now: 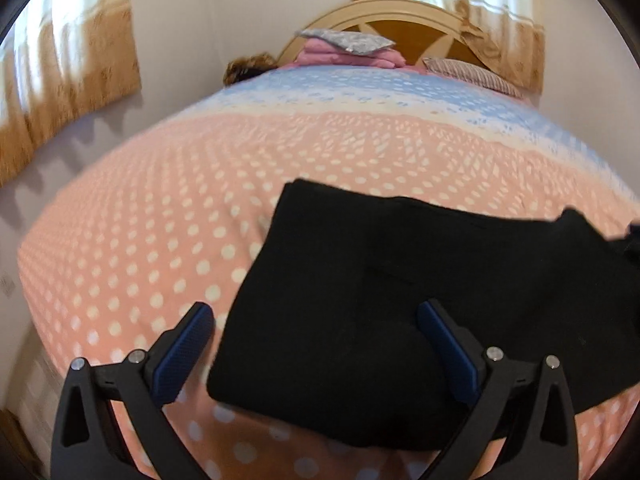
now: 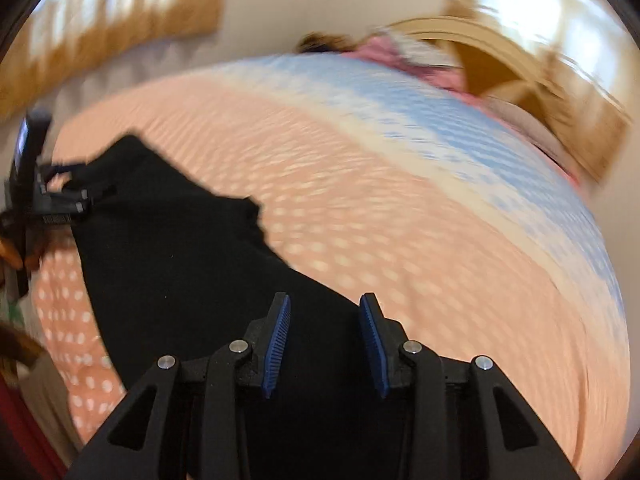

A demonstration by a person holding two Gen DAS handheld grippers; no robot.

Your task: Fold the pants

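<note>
One pair of black pants (image 1: pixel 400 300) is counted on one polka-dot bedspread (image 1: pixel 140 240). Two grippers are seen, left (image 1: pixel 316 320) and right (image 2: pixel 324 312). Two curtains (image 1: pixel 72 92) are counted.

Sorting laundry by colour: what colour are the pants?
Plain black pants, clearest in the left wrist view.

- Bedspread (image 1: pixel 160 240): pink with white dots, a blue band at twelve o'clock.
- Wooden headboard (image 1: pixel 404 20), arched, at twelve o'clock.
- Pink folded bedding (image 1: pixel 320 56) beneath a grey patterned pillow (image 1: pixel 348 41).
- Tan curtains (image 1: pixel 68 80) at ten o'clock.
</note>
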